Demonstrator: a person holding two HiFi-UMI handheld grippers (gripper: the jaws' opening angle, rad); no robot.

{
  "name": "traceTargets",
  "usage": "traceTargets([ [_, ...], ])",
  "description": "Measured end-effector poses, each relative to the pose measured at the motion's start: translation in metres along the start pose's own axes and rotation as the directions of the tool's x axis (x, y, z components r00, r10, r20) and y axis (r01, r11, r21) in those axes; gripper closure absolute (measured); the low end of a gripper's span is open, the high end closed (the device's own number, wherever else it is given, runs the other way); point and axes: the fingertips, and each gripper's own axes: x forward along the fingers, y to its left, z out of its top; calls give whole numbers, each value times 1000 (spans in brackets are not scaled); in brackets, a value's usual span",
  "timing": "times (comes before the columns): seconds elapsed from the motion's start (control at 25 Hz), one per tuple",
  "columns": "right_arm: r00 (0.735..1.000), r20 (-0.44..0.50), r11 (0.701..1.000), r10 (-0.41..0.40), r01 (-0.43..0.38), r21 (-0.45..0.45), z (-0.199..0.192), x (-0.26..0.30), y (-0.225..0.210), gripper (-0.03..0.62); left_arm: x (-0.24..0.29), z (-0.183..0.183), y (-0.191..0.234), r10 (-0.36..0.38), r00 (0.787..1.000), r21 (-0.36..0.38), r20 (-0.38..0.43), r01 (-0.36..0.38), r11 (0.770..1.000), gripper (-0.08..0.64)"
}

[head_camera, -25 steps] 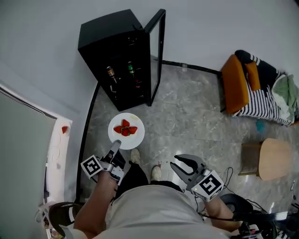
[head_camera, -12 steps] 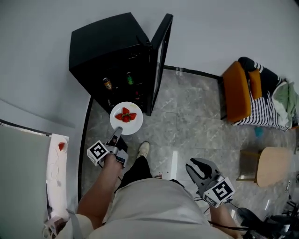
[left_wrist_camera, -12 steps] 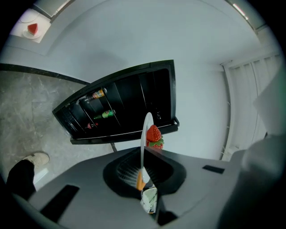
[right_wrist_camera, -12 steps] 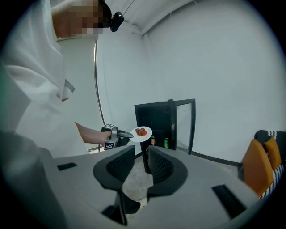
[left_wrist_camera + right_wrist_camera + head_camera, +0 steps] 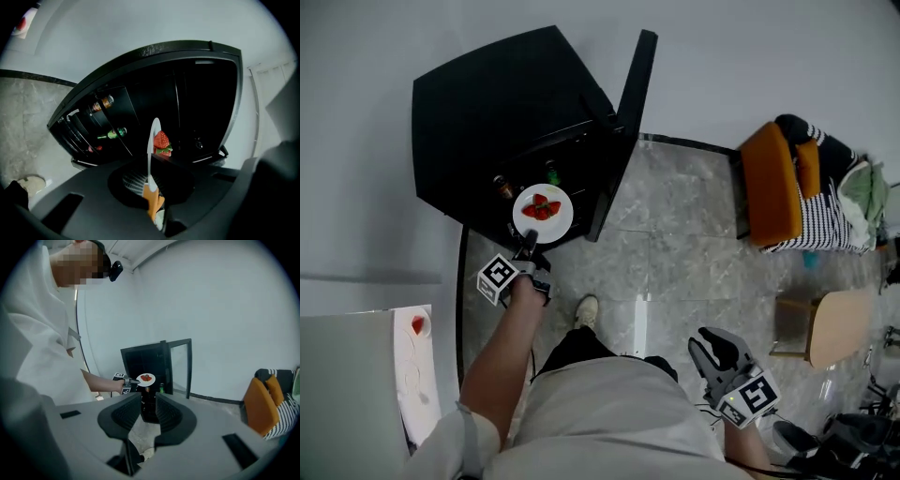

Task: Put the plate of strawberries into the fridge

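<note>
A white plate (image 5: 543, 214) with a few strawberries (image 5: 540, 208) hangs at the open front of the black fridge (image 5: 502, 112). My left gripper (image 5: 528, 242) is shut on the plate's near rim. In the left gripper view the plate (image 5: 152, 150) shows edge-on between the jaws, a strawberry (image 5: 161, 141) beside it, with the dark fridge (image 5: 187, 84) interior behind. My right gripper (image 5: 712, 352) hangs low at my right side, open and holding nothing. The right gripper view shows the plate (image 5: 146, 379) held out in front of the fridge (image 5: 145, 362).
The fridge door (image 5: 623, 122) stands open to the right. Bottles (image 5: 551, 172) lie on the fridge shelves. An orange chair (image 5: 773, 183) with striped cloth sits at the right, a wooden stool (image 5: 830, 328) nearer. A white counter (image 5: 417, 375) with one strawberry is at the lower left.
I have stepped toward the fridge. My left gripper has carried the plate forward from above the floor to the fridge opening. The right gripper has dropped lower at my side.
</note>
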Motion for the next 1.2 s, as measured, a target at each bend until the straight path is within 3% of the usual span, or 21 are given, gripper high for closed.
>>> traceTargets([
  [0.16,998,-19,996,-55,56,66,-4,4,-9,495,40,28,21,43,999,5,23,-43,999,540],
  [0.56,983,-71,980,-170,177,97,0,3,-32,495,108,68,58,147,987,16,65,-148,989,540],
  [0.8,976,-87,972,-198,207,112,0,3,-32,495,129,82,68,197,977,30,79,-200,979,540],
  [0.92,975,-90,969,-203,214,126,-1,4,-31,495,135,86,68,235,969,76,80,-241,967,538],
  [1.04,974,-94,967,-204,216,135,-1,3,-29,495,136,89,67,296,952,205,78,-306,930,532],
  [1.2,975,-97,967,-201,214,140,-1,3,-29,495,140,92,69,393,916,418,77,-387,821,484],
])
